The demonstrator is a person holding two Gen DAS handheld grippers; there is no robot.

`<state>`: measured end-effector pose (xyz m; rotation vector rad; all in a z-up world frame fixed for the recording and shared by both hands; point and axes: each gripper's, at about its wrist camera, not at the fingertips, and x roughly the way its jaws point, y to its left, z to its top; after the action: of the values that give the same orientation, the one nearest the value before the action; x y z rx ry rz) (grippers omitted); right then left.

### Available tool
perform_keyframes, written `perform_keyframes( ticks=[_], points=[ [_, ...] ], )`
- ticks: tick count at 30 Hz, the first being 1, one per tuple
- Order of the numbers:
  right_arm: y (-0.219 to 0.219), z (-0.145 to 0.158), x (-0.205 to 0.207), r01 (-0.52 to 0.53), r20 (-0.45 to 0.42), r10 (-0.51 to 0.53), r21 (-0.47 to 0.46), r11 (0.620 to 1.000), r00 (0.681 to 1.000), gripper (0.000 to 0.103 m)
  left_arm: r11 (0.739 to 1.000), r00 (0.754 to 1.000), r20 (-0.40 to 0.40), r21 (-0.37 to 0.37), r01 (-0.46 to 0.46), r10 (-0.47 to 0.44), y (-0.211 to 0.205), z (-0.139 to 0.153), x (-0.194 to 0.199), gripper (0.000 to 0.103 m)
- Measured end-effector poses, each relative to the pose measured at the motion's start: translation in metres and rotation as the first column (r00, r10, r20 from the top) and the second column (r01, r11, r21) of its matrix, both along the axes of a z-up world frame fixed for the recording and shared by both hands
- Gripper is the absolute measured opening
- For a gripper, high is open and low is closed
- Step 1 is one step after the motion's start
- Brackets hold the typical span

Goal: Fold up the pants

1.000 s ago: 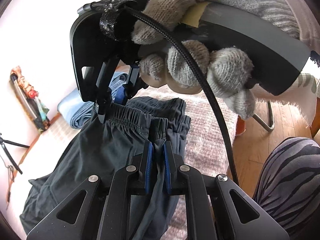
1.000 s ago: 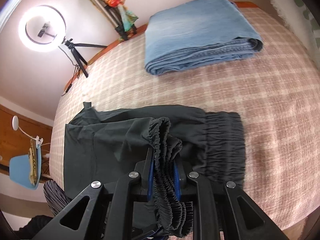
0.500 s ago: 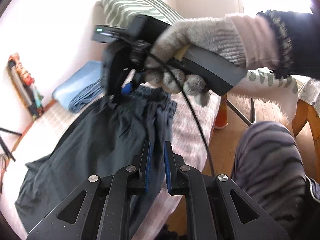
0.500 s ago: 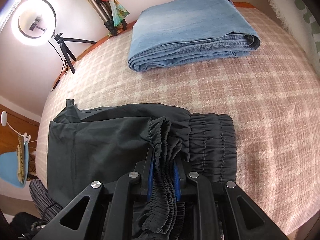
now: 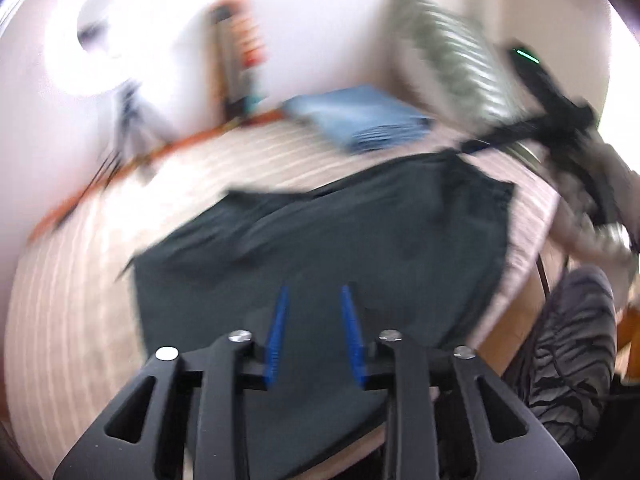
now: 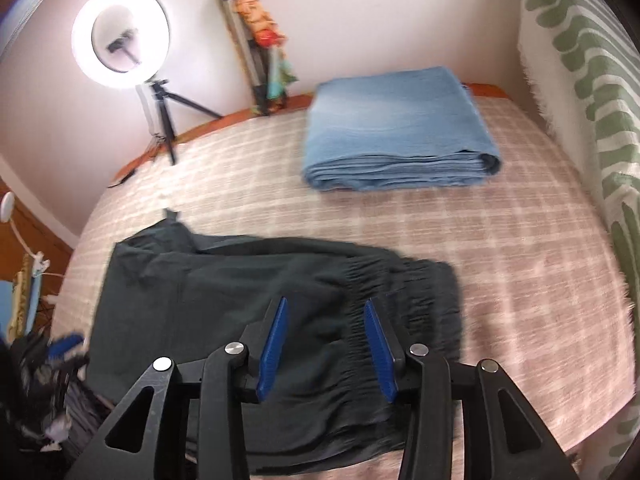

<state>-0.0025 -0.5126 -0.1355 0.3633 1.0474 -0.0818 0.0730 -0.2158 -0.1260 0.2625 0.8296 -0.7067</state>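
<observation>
both sets of jaws are opening right now and nothing is pinched in either one. the right gripper (image 6: 325,344) is hanging over the dark grey pants (image 6: 248,312), blue pads spread apart, with the gathered elastic waistband (image 6: 404,292) lying flat on the bed just below and a bit to the right of them, not touching the pads as far as i can tell. the left gripper (image 5: 313,330) is also spreading, pads apart above the plain leg part of the pants (image 5: 320,236), and that whole view is smeared with blur so fine detail is gone. the pants are lying doubled over on the pink checked blanket (image 6: 500,240), near the front edge of the bed. further back a folded blue cloth stack (image 6: 400,132) is sitting well apart from them, close to the wall. in the left view the right gripper (image 5: 472,146) is showing up at the far corner of the pants, held by a grey knit glove (image 5: 592,216), and a striped trouser knee (image 5: 576,344) is poking in at the lower right. a lit ring light (image 6: 120,32) on a tripod is standing against the wall, and a green patterned throw (image 6: 592,64) is hanging on the right.
</observation>
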Motion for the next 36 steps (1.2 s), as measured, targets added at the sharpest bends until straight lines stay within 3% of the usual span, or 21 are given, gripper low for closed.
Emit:
perform_keyframes(
  ticks=[2,6,10,14,21,26,29,31,36],
  points=[
    [0.017,-0.003,0.001,-0.036,-0.002,0.036,0.004,0.999,0.999,0.046,0.995,0.993,-0.077,-0.019,-0.096,0.094,0.028,-0.010,0.016,0.040],
    [0.037,-0.019,0.008,-0.071,-0.044,0.070,-0.026,0.997,0.997,0.047,0.969,0.953,-0.191,-0.036,-0.245,0.234,0.079,-0.032,0.032,0.040],
    [0.035,-0.044,0.014,-0.061,-0.084,0.060,-0.015,0.998,0.995,0.054,0.941,0.907,-0.282,-0.037,-0.336,0.313,0.105,-0.057,0.040,0.040],
    [0.028,-0.061,0.016,-0.032,-0.109,0.033,0.019,0.999,0.993,0.054,0.928,0.882,-0.337,-0.056,-0.369,0.330,0.118,-0.070,0.035,0.037],
    [0.042,-0.067,0.025,-0.078,-0.172,0.065,-0.069,0.995,0.983,0.054,0.922,0.878,-0.341,-0.072,-0.381,0.336,0.120,-0.075,0.017,0.034],
    [0.050,-0.040,0.025,-0.032,-0.098,0.030,-0.024,0.999,0.995,0.056,0.914,0.873,-0.355,-0.103,-0.393,0.336,0.123,-0.077,0.010,0.028],
    [0.076,-0.017,0.032,-0.088,-0.048,0.089,0.008,0.996,0.995,0.056,0.904,0.863,-0.384,-0.136,-0.406,0.329,0.124,-0.079,0.011,0.019],
    [0.101,-0.002,0.042,-0.148,-0.019,0.149,0.041,0.988,0.989,0.061,0.896,0.858,-0.396,-0.160,-0.414,0.326,0.126,-0.079,0.011,0.015],
    [0.164,0.018,0.072,-0.270,0.027,0.269,0.082,0.959,0.963,0.068,0.907,0.889,-0.355,-0.196,-0.374,0.290,0.116,-0.069,0.007,0.013]
  ],
)
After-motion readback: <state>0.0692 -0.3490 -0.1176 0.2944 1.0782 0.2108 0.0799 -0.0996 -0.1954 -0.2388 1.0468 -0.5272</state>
